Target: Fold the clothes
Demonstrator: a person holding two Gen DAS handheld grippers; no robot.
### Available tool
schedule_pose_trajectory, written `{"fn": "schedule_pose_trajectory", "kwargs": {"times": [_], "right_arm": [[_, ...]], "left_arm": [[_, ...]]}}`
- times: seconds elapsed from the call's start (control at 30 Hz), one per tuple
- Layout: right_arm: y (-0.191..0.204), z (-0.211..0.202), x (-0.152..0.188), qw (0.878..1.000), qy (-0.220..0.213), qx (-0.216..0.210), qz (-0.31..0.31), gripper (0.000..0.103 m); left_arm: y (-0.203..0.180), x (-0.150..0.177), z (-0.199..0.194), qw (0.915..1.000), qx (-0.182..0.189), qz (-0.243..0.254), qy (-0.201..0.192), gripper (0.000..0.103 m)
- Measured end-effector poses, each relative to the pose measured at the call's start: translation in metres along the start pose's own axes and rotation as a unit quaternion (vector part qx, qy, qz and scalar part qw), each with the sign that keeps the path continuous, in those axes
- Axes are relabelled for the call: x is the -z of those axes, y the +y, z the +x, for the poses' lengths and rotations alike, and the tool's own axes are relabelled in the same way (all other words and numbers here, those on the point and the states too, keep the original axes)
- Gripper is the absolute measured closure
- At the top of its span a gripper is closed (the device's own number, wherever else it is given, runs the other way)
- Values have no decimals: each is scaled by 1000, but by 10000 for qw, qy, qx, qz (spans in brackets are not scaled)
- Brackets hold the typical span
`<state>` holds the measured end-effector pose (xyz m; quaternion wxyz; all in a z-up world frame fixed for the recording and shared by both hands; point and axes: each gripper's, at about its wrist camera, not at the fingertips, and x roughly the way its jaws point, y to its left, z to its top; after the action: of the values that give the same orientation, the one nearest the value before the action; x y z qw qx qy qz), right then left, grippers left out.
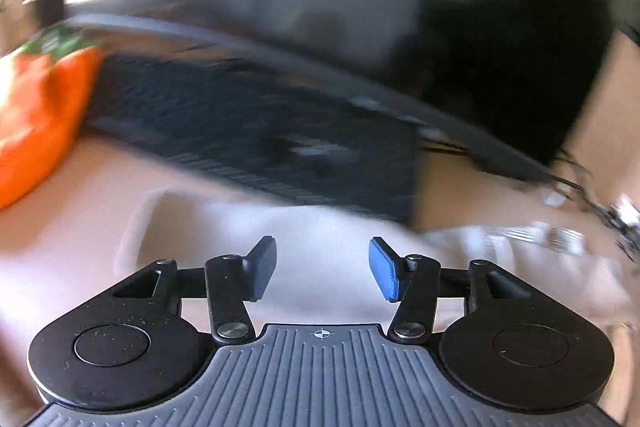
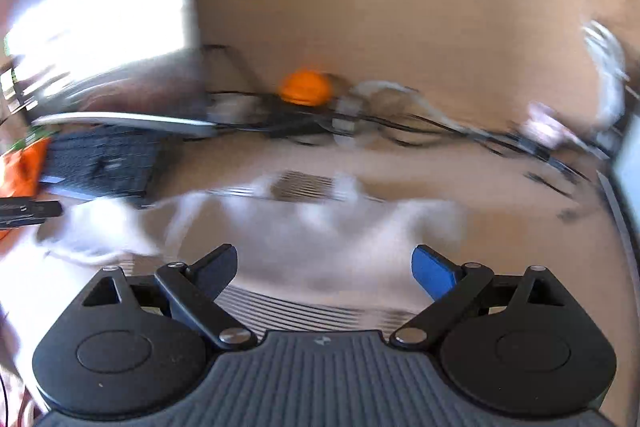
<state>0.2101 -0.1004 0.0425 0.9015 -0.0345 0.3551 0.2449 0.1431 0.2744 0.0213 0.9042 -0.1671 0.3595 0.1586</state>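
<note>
Currently both views are motion-blurred, so fine detail is unreliable.

Left claw [image 1: 323, 269]: jaws partly apart, nothing between the pads; the gap shows only pale cloth beyond. Right claw [image 2: 325, 269]: jaws spread wide, likewise holding nothing.

Landmark: the black keyboard [image 1: 256, 131]. The garment [image 1: 320, 227], white with a striped part, lies on the tan surface [image 1: 480, 187] just in front of the keyboard, on the claw side. In the left view it fills the area under the claw and runs off to the right, where stripes show. In the right view the same cloth [image 2: 320, 227] lies right of the keyboard [image 2: 100, 159], crumpled, with stripes at its far and near edges.

Left view only: a dark screen-like mass behind the keyboard, a large orange object [image 1: 44, 115] touching its left end.

Right view only: a tangle of dark cables [image 2: 380, 127] and a small orange round thing [image 2: 306, 87] beyond and right of the keyboard; the left claw's dark tip at the keyboard's near left.
</note>
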Motion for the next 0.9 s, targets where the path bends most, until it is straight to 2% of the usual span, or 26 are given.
{"fn": "schedule_pose_trajectory", "kwargs": {"times": [0.07,0.13,0.17,0.2,0.3,0.43,0.57,0.6,0.7,0.73,0.77,0.8,0.9], "right_arm": [[40,13,-3,9988,-29,-178,-444,16],[85,30,-3,9950,54,-357,-932,54],[107,40,-3,9921,132,-475,-1156,59],[128,50,-1,9888,209,-584,-1357,62],[184,71,5,9752,284,-895,-2005,62],[234,92,16,9561,292,-1113,-2694,62],[257,118,22,9523,423,-1062,-2828,62],[261,125,23,9520,457,-1042,-2842,62],[262,129,22,9531,411,-1034,-2816,62],[262,130,22,9535,390,-1033,-2804,73],[262,130,21,9537,398,-1028,-2800,81],[262,129,21,9537,419,-1022,-2798,86],[259,128,19,9566,372,-1093,-2676,98]], "left_arm": [[37,0,-2,9990,-211,-382,99,47],[67,1,-2,9970,-327,-678,195,45],[78,3,1,9961,-354,-768,258,45],[89,4,5,9951,-380,-857,320,45],[111,9,18,9932,-336,-1003,495,46],[112,7,31,9938,-168,-993,464,45],[97,4,46,9966,-136,-682,439,48],[93,3,49,9972,-198,-569,441,52],[83,2,57,9980,-300,-329,448,75],[81,2,60,9981,-320,-265,450,81],[82,2,60,9985,-131,-294,452,84],[83,3,60,9984,62,-324,454,91],[81,1,54,9982,362,-300,363,96]]}}
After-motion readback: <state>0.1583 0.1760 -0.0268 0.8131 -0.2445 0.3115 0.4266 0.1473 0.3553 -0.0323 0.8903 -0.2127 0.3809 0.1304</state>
